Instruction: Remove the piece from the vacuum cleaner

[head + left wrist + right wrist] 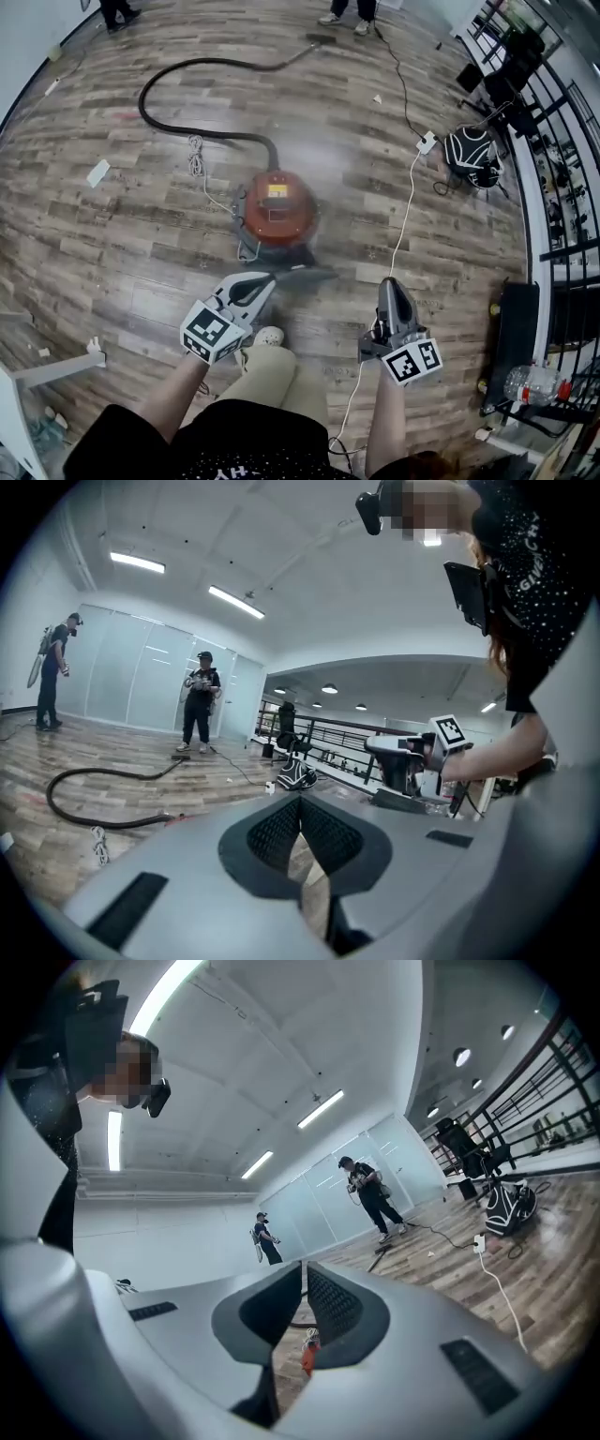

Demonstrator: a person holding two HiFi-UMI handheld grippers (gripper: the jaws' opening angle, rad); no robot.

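The red canister vacuum cleaner [277, 210] stands on the wood floor just ahead of me. Its black hose [178, 127] loops away to the far left and ends in a floor nozzle [319, 39]. My left gripper [314, 275] is shut and empty, its tips low beside the canister's near side. My right gripper [390, 282] is also shut and empty, to the right of the canister and apart from it. In the left gripper view the jaws [300, 810] meet, with the hose [94, 794] beyond. Through the right gripper [305, 1283] a sliver of the red vacuum cleaner [307, 1354] shows.
A white power cable [408, 202] runs along the floor past my right gripper to a socket block [427, 142]. A black bag [473, 155] lies by the railing [553, 187] at right. A water bottle [534, 382] sits near right. Other people [199, 705] stand far off.
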